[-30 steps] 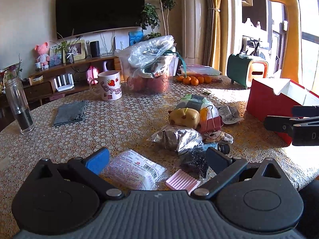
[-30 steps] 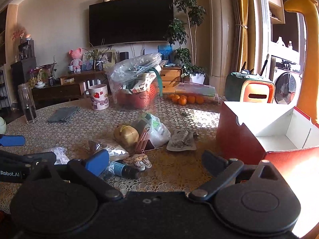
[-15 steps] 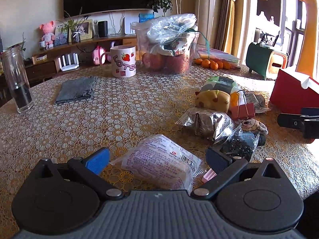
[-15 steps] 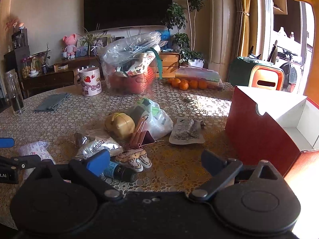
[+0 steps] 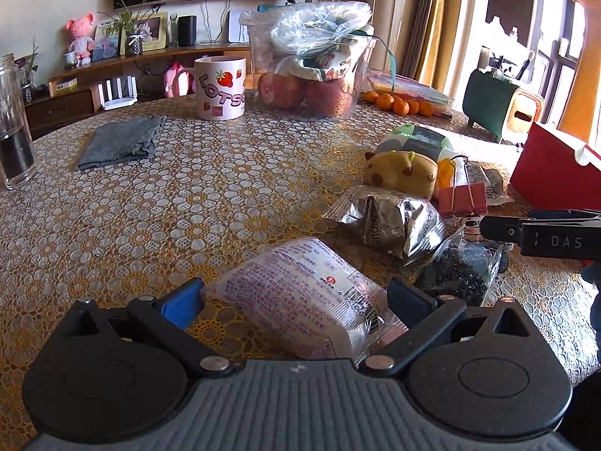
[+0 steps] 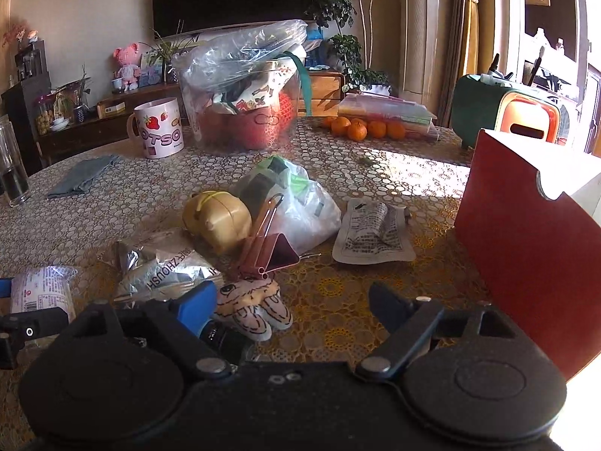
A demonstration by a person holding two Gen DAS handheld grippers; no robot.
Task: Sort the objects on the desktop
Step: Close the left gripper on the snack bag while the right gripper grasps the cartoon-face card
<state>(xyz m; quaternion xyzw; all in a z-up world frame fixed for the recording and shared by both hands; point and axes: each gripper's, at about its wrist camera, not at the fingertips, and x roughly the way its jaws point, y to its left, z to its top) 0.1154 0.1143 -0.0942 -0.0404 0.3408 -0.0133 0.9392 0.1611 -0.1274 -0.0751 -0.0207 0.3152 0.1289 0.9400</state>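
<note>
My left gripper [image 5: 296, 297] is open, its jaws on either side of a white snack packet with pink print [image 5: 300, 300] that lies on the table; the packet also shows in the right wrist view [image 6: 41, 289]. To its right lie a silver foil packet [image 5: 390, 221], a clear bag of dark bits [image 5: 458, 274], a yellow plush purse [image 5: 402, 174] and a pink binder clip [image 5: 462, 197]. My right gripper [image 6: 296, 300] is open and empty, low over a cartoon-face charm [image 6: 255, 304] and a dark small bottle [image 6: 221, 334]. A red box [image 6: 526, 233] stands at the right.
A strawberry mug [image 5: 221, 88], a plastic bag of apples [image 5: 311, 64], a grey cloth [image 5: 124, 141] and a glass bottle [image 5: 13, 124] stand further back. Oranges [image 6: 360, 127] and a white printed pouch [image 6: 372, 233] lie toward the right. A plastic-bagged bundle [image 6: 293, 199] sits mid-table.
My left gripper has moved forward and lower so the white snack packet now sits between its jaws. My right gripper has moved forward, closer to the pile and the red box.
</note>
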